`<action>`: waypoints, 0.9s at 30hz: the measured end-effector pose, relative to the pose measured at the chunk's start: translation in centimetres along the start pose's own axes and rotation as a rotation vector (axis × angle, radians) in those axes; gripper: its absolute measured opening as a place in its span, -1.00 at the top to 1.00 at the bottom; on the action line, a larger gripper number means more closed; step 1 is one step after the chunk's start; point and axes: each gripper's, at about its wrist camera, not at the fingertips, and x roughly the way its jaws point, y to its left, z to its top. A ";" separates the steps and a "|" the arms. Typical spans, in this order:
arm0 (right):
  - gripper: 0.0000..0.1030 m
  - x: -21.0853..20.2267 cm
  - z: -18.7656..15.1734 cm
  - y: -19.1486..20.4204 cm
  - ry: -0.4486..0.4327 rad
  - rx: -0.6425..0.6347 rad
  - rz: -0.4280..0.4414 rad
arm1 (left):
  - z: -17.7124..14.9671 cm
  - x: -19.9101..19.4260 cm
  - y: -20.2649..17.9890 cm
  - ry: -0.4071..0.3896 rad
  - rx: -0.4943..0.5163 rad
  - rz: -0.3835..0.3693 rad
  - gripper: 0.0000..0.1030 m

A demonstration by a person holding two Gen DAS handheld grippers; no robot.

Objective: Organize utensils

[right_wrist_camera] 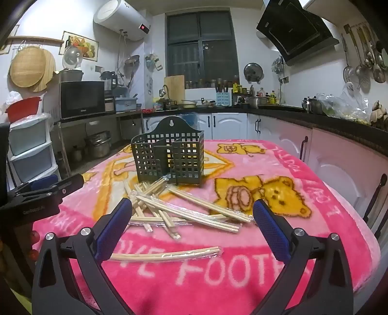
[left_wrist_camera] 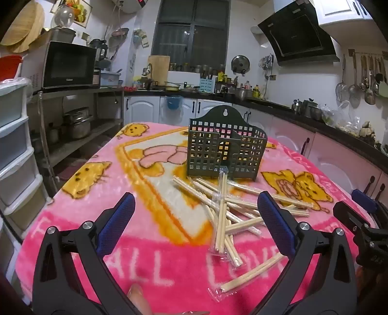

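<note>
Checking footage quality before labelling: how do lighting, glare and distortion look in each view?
Left wrist view: strong fisheye bending at the edges, dark vignette corners, dim warm light; the holder and chopsticks stay sharp, with mild glare on their plastic wrappers. Right wrist view: same curvature, somewhat brighter; the water heater is bright but readable, and the chopsticks are crisp.

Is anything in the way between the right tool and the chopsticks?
No. The right tool is open over the pink blanket, and only bare blanket lies before the wrapped chopsticks. The nearest pair lies alone. The green holder stands behind the pile.
</note>
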 end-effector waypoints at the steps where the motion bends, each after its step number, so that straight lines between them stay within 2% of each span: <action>1: -0.88 0.0 0.0 0.0 0.001 0.000 -0.001 | 0.0 0.0 0.0 0.006 0.009 0.003 -0.81; 27: -0.88 -0.4 0.1 -0.1 -0.012 0.008 -0.001 | 0.0 0.0 -0.2 0.006 0.020 0.005 -0.81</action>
